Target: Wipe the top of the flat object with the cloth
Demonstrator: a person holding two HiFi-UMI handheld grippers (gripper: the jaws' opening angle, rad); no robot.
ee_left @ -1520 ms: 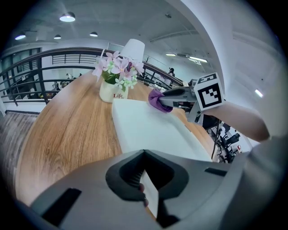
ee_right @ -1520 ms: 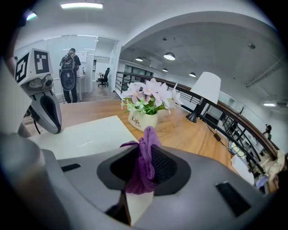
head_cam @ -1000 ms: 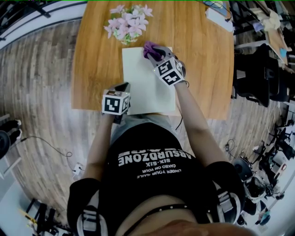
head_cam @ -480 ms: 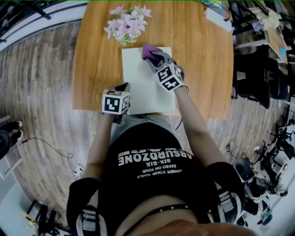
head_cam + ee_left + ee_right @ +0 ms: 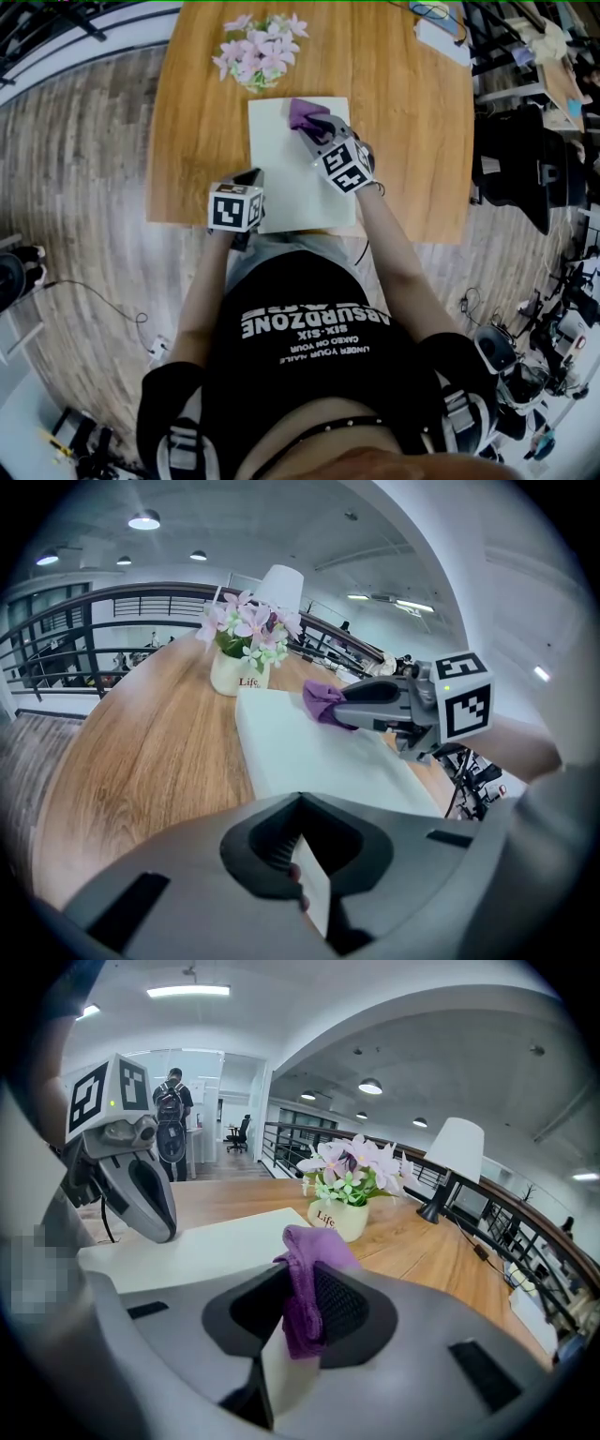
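A flat white board (image 5: 291, 178) lies on the wooden table (image 5: 403, 141) in front of the person. My right gripper (image 5: 314, 127) is shut on a purple cloth (image 5: 304, 114) and presses it on the board's far end, right of the middle. In the right gripper view the cloth (image 5: 305, 1279) hangs bunched between the jaws above the board (image 5: 206, 1246). My left gripper (image 5: 251, 180) is shut on the board's near left edge. That white edge (image 5: 314, 892) sits between its jaws in the left gripper view, where the cloth (image 5: 323, 702) also shows.
A white pot of pink flowers (image 5: 258, 52) stands just beyond the board's far edge. A white lamp (image 5: 450, 1162) stands further back on the table. Papers (image 5: 445, 33) lie at the far right corner. Bare wood flanks the board on both sides.
My right gripper has drawn the cloth a short way toward the person along the board. The left gripper has stayed put on the near edge.
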